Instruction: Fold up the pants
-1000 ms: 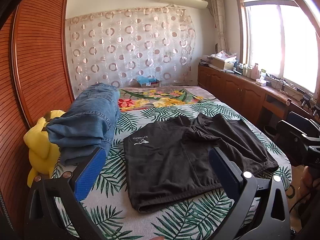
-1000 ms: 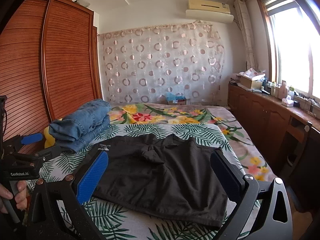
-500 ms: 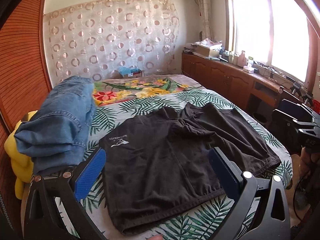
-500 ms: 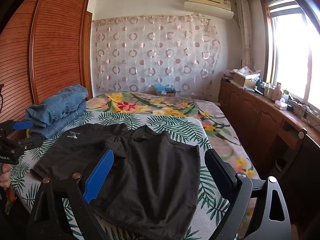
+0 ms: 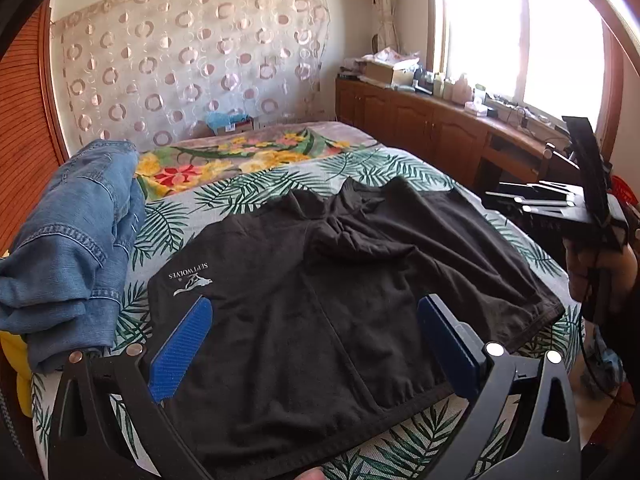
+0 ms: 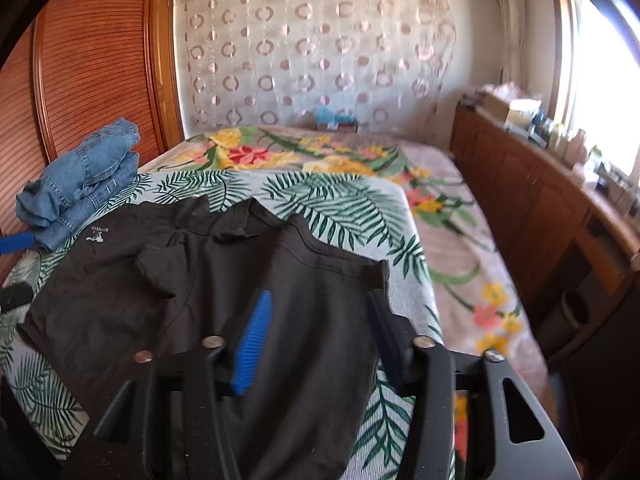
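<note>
The black pants [image 5: 320, 300] lie spread flat on the bed [image 5: 360, 168], waistband at the near edge and both short legs pointing away toward the far wall. A small white logo [image 5: 192, 276] sits on the leg ahead of the left tool's left finger. The cloth is bunched into wrinkles at the crotch.

The left tool [image 5: 316, 336] hovers over the waistband area with its fingers spread wide, nothing between them; the pants fill the gap in front of it. The right tool [image 6: 316, 320] is over the other leg of the pants [image 6: 224, 300], its fingers set noticeably narrower but still parted, with no cloth visibly pinched. From the left wrist view, the right tool [image 5: 560, 204] shows to the right of the pants, held in the person's right hand [image 5: 600, 272].

To the left of both tools, a pile of folded blue jeans [image 5: 76, 248] rests on the bed beside a wooden wardrobe [image 6: 92, 60]. Beyond the pants lies a flowered blanket [image 6: 320, 156], then a curtain with circle patterns [image 5: 192, 60]. To the right runs a wooden cabinet [image 5: 432, 128] under a bright window [image 5: 520, 32].
</note>
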`<state>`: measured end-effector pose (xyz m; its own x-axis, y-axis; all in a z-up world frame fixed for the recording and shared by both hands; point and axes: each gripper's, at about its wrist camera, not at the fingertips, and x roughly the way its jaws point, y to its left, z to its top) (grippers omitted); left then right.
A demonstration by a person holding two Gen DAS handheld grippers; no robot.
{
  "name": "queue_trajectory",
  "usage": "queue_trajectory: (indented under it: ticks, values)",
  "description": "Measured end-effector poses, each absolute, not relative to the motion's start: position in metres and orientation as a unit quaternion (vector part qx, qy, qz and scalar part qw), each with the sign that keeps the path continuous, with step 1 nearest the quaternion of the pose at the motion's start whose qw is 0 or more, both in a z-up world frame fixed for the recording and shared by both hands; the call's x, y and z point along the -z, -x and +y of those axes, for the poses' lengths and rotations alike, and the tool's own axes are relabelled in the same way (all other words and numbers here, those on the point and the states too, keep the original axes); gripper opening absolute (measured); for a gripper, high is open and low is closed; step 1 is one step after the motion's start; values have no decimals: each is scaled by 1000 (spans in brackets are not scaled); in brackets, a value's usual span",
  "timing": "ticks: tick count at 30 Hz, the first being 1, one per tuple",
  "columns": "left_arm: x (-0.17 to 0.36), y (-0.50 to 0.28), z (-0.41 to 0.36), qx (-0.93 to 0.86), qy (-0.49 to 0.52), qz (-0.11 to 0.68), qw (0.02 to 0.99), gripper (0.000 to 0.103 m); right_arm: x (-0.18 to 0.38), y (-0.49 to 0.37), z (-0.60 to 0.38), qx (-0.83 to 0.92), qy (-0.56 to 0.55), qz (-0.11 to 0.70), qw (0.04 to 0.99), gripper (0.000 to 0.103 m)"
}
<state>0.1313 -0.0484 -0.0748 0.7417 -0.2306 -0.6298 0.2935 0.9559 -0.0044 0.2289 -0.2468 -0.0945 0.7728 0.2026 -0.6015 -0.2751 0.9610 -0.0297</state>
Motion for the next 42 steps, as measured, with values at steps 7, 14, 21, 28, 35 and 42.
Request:
queue_trajectory:
  ticks: [7, 14, 21, 28, 35, 42]
  values:
    - [87, -134, -55, 156, -38, 354, 921, 103, 85, -263, -261, -109, 34, 361, 926, 35]
    - [99, -134, -65, 166, -40, 371, 913, 103, 82, -278, -252, -93, 41, 393, 914, 30]
    - [112, -132, -70, 167, -47, 390, 904, 103, 63, -266, -253, -90, 40, 395, 914, 4]
    - [117, -129, -68, 164, -46, 397, 902, 103, 49, -244, -263, -46, 41, 382, 922, 4]
    - [114, -125, -62, 166, -41, 395, 903, 103, 38, -220, -266, -52, 23, 373, 926, 12]
    - [106, -116, -52, 162, -37, 386, 908, 103, 45, -150, -263, -92, 32, 353, 931, 39]
